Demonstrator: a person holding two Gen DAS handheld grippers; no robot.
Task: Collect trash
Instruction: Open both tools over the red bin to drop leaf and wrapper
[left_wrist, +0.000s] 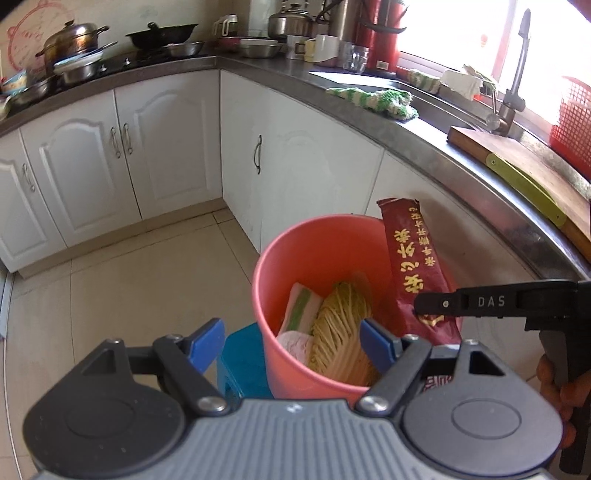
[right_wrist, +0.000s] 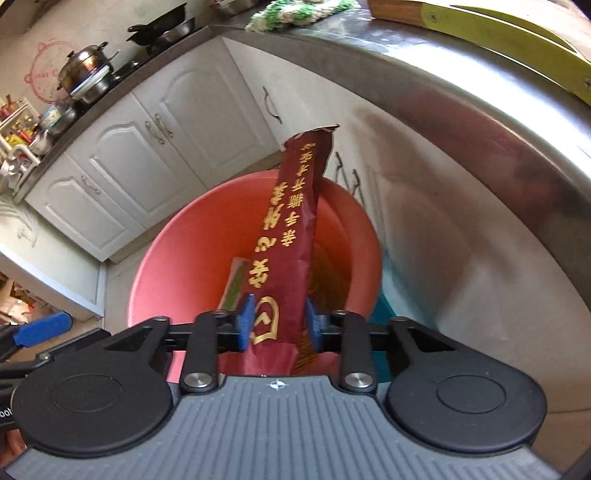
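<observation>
Kitchen corner with white cabinets (left_wrist: 122, 155) and a grey countertop (left_wrist: 406, 129), and down on the floor tiles we've got the pink bucket (left_wrist: 314, 251) that everything hangs around.

So, the dark red wrapper (right_wrist: 291, 236) with gold lettering is standing up at the bucket's rim, its top poking well above it and its lower end pinched between the blue pads (right_wrist: 245, 321) of our right gripper (right_wrist: 279, 323). Those jaws are pressed in on the wrapper from both sides. From the left wrist view the wrapper leans at the bucket's countertop side. Our left gripper (left_wrist: 291, 343) hangs spread wide just above the bucket's near rim with nothing between its fingers.

We'd say we're at the drop-in step for this piece. Next move probably calls for getting the wrapper fully over the bucket's mouth, then letting go so it slides down beside the yellow noodle bundle (left_wrist: 340, 325) and the pink-and-green packet (left_wrist: 299, 310) already inside.

Hard to tell: whether the wrapper's bottom end is inside the bucket or just over the rim, since the gripper body covers it. The bucket's base is cut off too, and so is most of the blue thing (left_wrist: 243, 354) beside it.
</observation>
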